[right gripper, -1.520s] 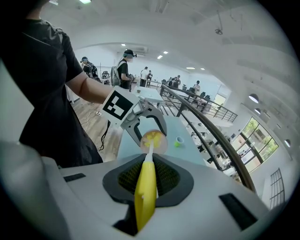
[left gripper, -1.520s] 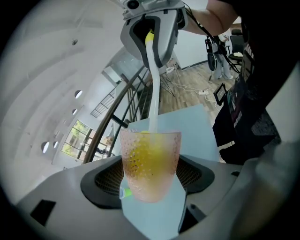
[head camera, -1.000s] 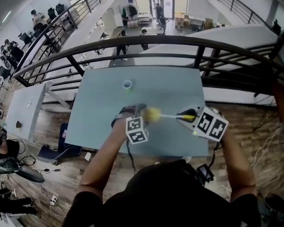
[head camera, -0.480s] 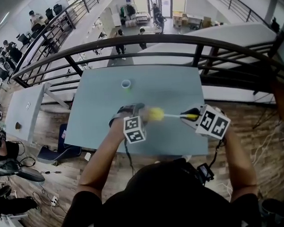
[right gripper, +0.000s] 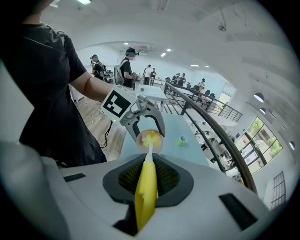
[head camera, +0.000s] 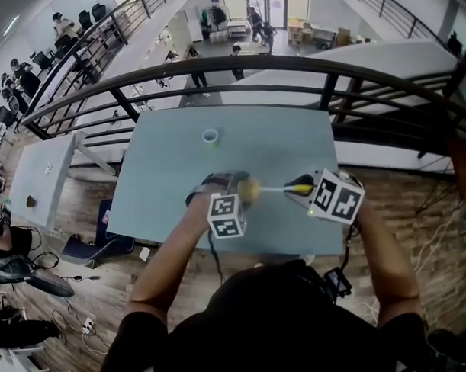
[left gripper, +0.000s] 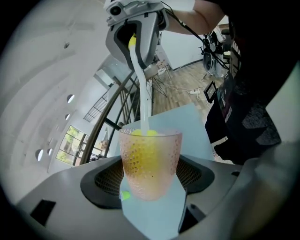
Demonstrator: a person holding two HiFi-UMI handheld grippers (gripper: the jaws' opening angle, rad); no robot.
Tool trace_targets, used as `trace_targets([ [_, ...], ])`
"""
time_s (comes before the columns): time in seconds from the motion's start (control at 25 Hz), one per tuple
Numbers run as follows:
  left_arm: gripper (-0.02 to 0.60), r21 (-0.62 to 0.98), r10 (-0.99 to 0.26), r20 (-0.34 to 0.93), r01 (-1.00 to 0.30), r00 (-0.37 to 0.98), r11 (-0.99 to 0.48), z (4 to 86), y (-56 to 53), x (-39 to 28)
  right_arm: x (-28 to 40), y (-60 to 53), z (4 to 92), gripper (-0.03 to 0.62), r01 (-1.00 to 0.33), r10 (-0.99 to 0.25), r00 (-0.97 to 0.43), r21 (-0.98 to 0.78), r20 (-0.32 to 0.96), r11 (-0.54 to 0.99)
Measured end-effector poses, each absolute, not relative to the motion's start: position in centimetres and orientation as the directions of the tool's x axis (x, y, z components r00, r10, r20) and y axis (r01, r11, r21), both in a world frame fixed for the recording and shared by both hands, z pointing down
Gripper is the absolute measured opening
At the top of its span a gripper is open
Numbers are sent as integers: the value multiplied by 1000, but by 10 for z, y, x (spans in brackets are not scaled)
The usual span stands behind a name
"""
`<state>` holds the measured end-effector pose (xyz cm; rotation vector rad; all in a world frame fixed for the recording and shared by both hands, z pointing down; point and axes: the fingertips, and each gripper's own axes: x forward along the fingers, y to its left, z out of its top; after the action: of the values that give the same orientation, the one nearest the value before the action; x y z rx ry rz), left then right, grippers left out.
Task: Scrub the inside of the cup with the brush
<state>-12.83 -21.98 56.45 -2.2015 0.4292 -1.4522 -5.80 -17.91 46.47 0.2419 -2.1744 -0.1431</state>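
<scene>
- left gripper (left gripper: 151, 180): jaws closed partway onto the cup's lower body, one pad on each side. Firm hold, cup off the table (head camera: 277, 149).
- cup (left gripper: 150, 159): dimpled translucent pinkish tumbler, held over the near part of the table. Its mouth is turned toward the right gripper.
- brush (right gripper: 146, 187): yellow handle, thin white shaft. The brush head (right gripper: 150, 139) is yellow and sits inside the cup, past the rim. It shows through the wall about halfway down.
- right gripper (right gripper: 149, 177): jaws pinched nearly together on the yellow handle, which runs lengthwise between the pads. The shaft points straight at the cup mouth.
- progress: my read is mid-scrub. Pickup, alignment and insertion are done.
- can't tell how much of the wall or bottom has been worked. No dirt or foam is visible to judge by.
- left to do, I'd say: cover the walls and base, pull the brush out, set both down.
- small blue-green cup (head camera: 209, 136): stands at the far side of the table, well apart, not involved.
- writing: no brand or label readable on cup or brush. The only print is the black-and-white square patterns on the marker cubes (head camera: 225, 215).
</scene>
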Motion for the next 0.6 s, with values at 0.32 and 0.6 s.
trace_targets([
  [0.32, 353, -531, -504, 787, -27, 356, -847, 575, -225, -150, -46, -181, 464, 43, -140, -212, -573, 161, 792, 977],
  [0.6, 353, -513, -508, 794, -79, 334, -855, 576, -237, -169, -28, -177, 461, 43, -149, -220, -551, 164, 805, 975],
])
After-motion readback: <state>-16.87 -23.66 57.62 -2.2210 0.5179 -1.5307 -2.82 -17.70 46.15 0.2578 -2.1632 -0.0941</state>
